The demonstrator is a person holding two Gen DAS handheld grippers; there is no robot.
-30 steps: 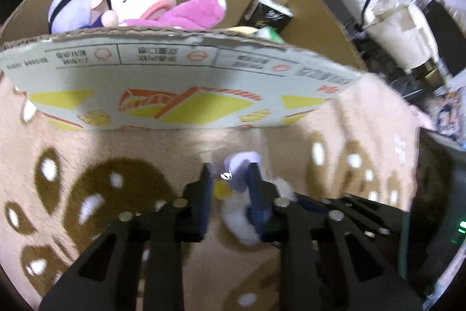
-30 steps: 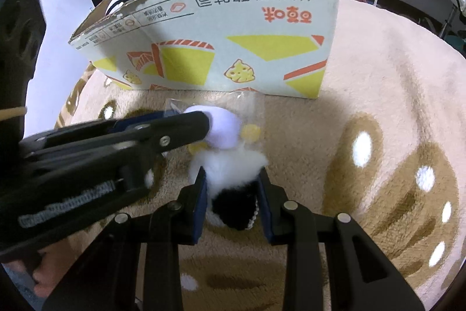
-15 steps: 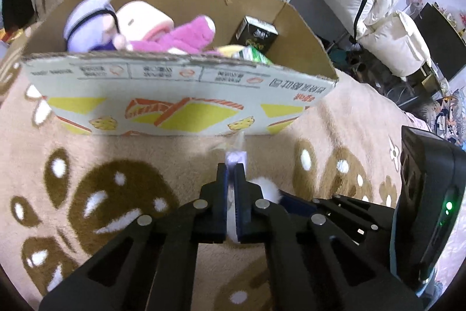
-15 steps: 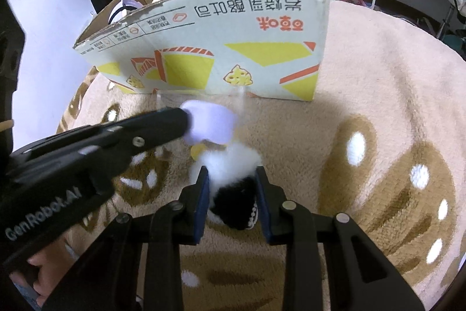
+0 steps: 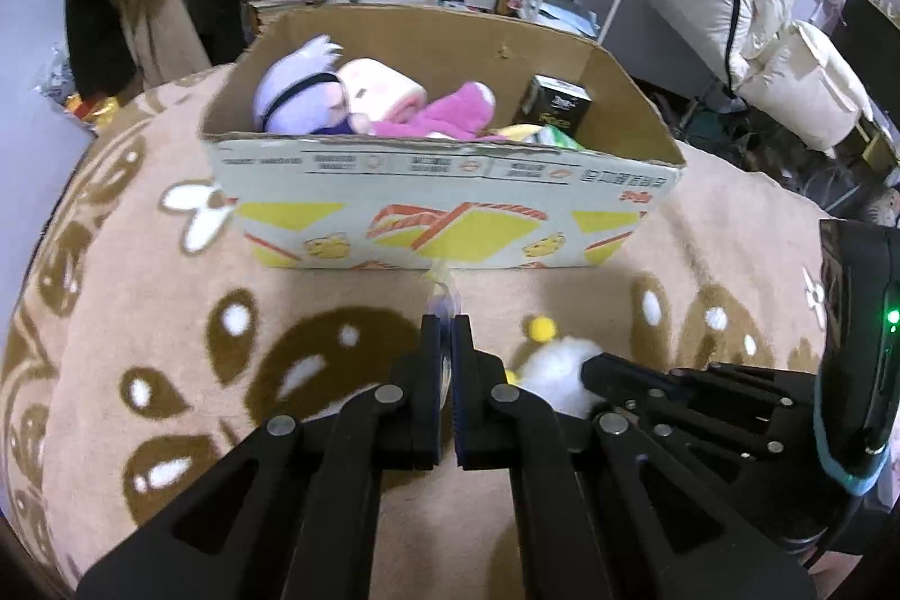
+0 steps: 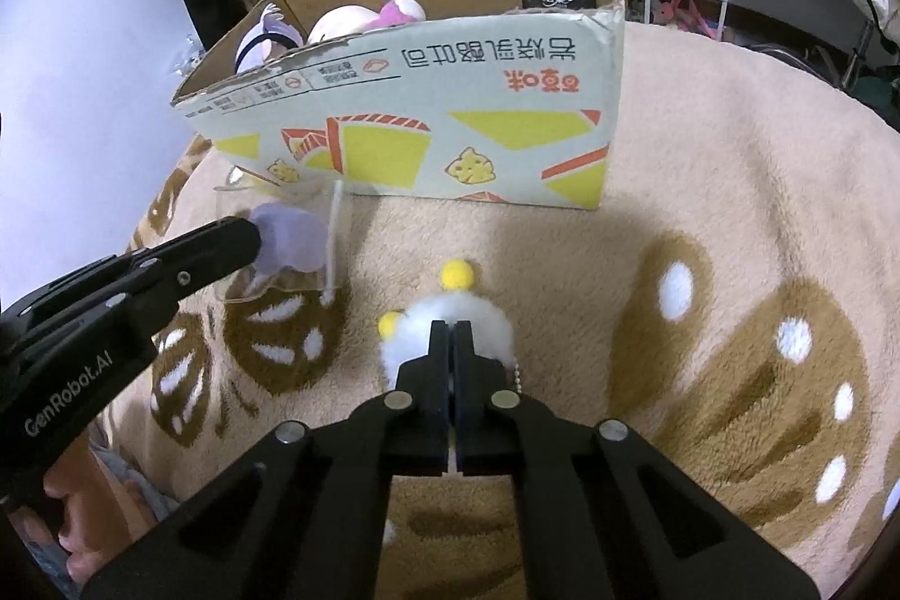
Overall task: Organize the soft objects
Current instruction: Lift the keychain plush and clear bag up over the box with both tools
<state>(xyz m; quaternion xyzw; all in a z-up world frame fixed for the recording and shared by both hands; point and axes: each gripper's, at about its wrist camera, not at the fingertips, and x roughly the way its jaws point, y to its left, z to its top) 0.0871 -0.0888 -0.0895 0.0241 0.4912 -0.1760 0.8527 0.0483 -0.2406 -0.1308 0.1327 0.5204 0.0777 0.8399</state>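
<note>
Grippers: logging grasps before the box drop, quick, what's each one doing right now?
Left gripper: closed on the clear packet with the purple plush.
Right gripper: closed on the white fluffy plush.

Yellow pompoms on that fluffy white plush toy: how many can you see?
2. On the fluffy white plush toy, one yellow pompom sits at its far end, another on its left side. More may be hidden underneath.

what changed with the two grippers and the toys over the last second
Both grippers closed: the left gripper on the bagged purple toy, the right gripper on the white plush. Both pulled back from the cardboard box, separating the toys. The box stayed put.
</note>
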